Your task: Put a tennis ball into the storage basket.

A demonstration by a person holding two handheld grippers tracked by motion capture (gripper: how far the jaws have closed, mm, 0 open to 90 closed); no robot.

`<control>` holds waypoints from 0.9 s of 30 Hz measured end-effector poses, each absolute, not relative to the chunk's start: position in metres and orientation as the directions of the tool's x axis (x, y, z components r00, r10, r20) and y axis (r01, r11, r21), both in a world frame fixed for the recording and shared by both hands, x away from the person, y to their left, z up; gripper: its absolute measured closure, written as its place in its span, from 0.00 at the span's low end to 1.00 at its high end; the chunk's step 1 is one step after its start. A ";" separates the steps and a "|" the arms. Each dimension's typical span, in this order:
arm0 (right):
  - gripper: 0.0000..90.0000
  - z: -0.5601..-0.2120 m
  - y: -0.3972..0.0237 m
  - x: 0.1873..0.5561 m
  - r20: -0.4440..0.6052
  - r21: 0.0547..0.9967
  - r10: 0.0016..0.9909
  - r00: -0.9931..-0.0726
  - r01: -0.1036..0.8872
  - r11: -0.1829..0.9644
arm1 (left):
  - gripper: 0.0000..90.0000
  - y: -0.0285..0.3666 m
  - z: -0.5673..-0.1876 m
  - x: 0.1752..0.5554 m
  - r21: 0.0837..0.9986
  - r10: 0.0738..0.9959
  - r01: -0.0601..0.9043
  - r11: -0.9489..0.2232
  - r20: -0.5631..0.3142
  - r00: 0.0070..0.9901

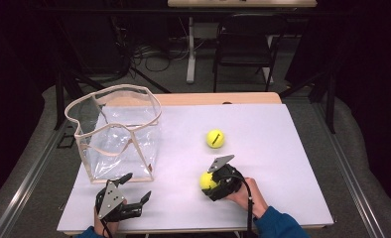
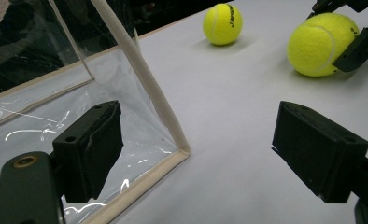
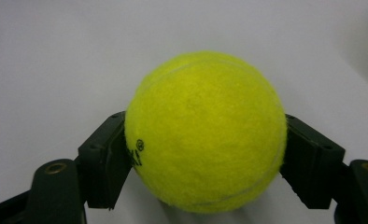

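A: On the near right of the desk (image 1: 283, 148), what has the right gripper (image 1: 209, 182) got?

B: A yellow ball (image 3: 205, 133). The two black fingers (image 3: 105, 158) are closed on its sides, one pad pressed against each flank, as the right gripper view shows close up. In the high view the ball (image 1: 207, 180) sits low at the gripper's tip, on or just above the white surface; I cannot tell which.

A: And the left gripper (image 1: 134, 188)?

B: It is at the near left edge of the desk, just in front of the bag (image 1: 119, 134). Its fingers (image 2: 91, 144) stand wide apart with nothing between them. The left gripper view looks past them at the bag's near corner (image 2: 173, 140), where the cream trim runs down to the desk.

A: Describe the bag.

B: Clear plastic with cream edging, standing upright on the far left of the desk, its mouth open upward. It looks hollow.

A: Anything else on the desk?

B: A second ball (image 1: 215, 138), also yellow, lying free near the middle, farther off than the held one and a little to its right. It is apart from both grippers and well apart from the bag.
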State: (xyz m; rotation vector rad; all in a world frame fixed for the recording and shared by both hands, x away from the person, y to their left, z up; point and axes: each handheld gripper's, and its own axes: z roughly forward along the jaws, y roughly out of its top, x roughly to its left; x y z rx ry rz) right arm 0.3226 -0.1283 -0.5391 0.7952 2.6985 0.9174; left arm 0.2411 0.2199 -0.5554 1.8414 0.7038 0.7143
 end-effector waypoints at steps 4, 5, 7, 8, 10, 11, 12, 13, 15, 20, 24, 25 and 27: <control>0.28 -0.539 -0.129 0.323 0.005 0.613 0.539 -0.842 0.428 0.664 | 0.18 0.220 -0.556 0.242 0.932 0.738 0.150 -0.329 0.155 0.657; 0.28 -0.539 -0.129 0.323 0.005 0.613 0.539 -0.842 0.428 0.664 | 0.18 0.220 -0.556 0.242 0.932 0.740 0.151 -0.329 0.155 0.655; 0.29 -0.539 -0.129 0.322 -0.006 0.617 0.534 -0.846 0.417 0.667 | 0.18 0.220 -0.556 0.241 0.932 0.739 0.149 -0.329 0.156 0.656; 0.29 -0.539 -0.129 0.321 -0.013 0.623 0.533 -0.846 0.410 0.666 | 0.18 0.220 -0.556 0.241 0.932 0.737 0.146 -0.331 0.159 0.657; 0.29 -0.539 -0.129 0.320 -0.017 0.630 0.532 -0.847 0.404 0.663 | 0.18 0.220 -0.556 0.241 0.932 0.737 0.146 -0.331 0.159 0.658; 0.29 -0.538 -0.130 0.320 -0.016 0.637 0.530 -0.848 0.400 0.659 | 0.18 0.220 -0.556 0.242 0.932 0.737 0.147 -0.330 0.157 0.658; 0.29 -0.537 -0.130 0.320 -0.018 0.641 0.534 -0.845 0.400 0.655 | 0.18 0.220 -0.556 0.242 0.932 0.737 0.149 -0.330 0.156 0.658; 0.29 -0.536 -0.130 0.319 -0.021 0.648 0.534 -0.845 0.395 0.651 | 0.18 0.221 -0.556 0.242 0.932 0.737 0.150 -0.330 0.155 0.658; 0.29 -0.535 -0.130 0.319 -0.018 0.656 0.534 -0.846 0.393 0.644 | 0.18 0.221 -0.556 0.242 0.932 0.739 0.149 -0.330 0.157 0.655; 0.29 -0.534 -0.130 0.317 -0.009 0.666 0.531 -0.847 0.391 0.635 | 0.18 0.221 -0.556 0.242 0.933 0.738 0.146 -0.329 0.158 0.656; 0.29 -0.530 -0.132 0.315 -0.021 0.688 0.532 -0.846 0.374 0.622 | 0.18 0.221 -0.557 0.242 0.932 0.740 0.150 -0.331 0.157 0.654; 0.29 -0.530 -0.132 0.315 -0.022 0.697 0.531 -0.847 0.368 0.616 | 0.18 0.221 -0.557 0.242 0.932 0.741 0.151 -0.328 0.155 0.653; 0.29 -0.529 -0.132 0.315 -0.024 0.703 0.534 -0.845 0.365 0.610 | 0.18 0.221 -0.557 0.242 0.933 0.741 0.151 -0.328 0.154 0.653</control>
